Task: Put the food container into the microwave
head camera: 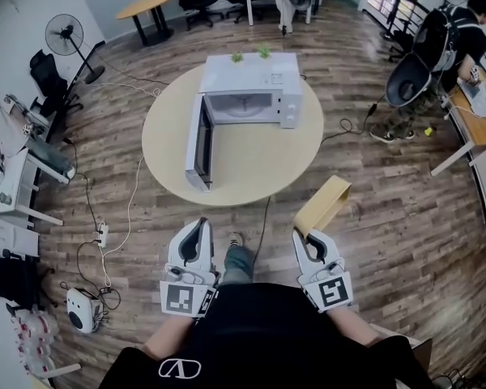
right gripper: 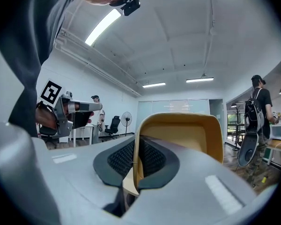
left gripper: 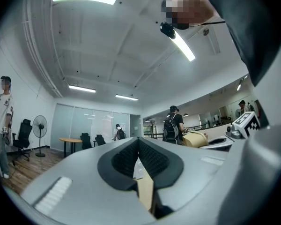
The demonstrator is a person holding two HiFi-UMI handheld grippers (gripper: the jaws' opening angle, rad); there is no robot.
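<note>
A person in a black top stands on the wood floor (head camera: 405, 217) in front of a round tabletop (head camera: 251, 164), a pair of tongs in each hand. The right tongs (head camera: 306, 238) are clamped on one wall of a tan food container (head camera: 326, 203). In the right gripper view that wall is pinched between the two black pads, with the container's open, empty inside turned toward the camera. From above, the container tilts forward and to the right of the tongs, in the air over the floor. It is just short of the tabletop's near edge and not touching it.

The left tongs (head camera: 196, 228) are drawn together to a thin slit and hold nothing. They are level with the right pair and well apart from the container.

A white microwave (head camera: 251, 87) sits at the far side of the tabletop with its door (head camera: 199, 144) swung fully open to the left and its cavity facing the person.

Elsewhere in the office, a standing fan (head camera: 66, 36) is at the far left, cables (head camera: 105, 250) trail across the floor, and a person with a backpack (head camera: 437, 47) leans over a desk at the upper right.
</note>
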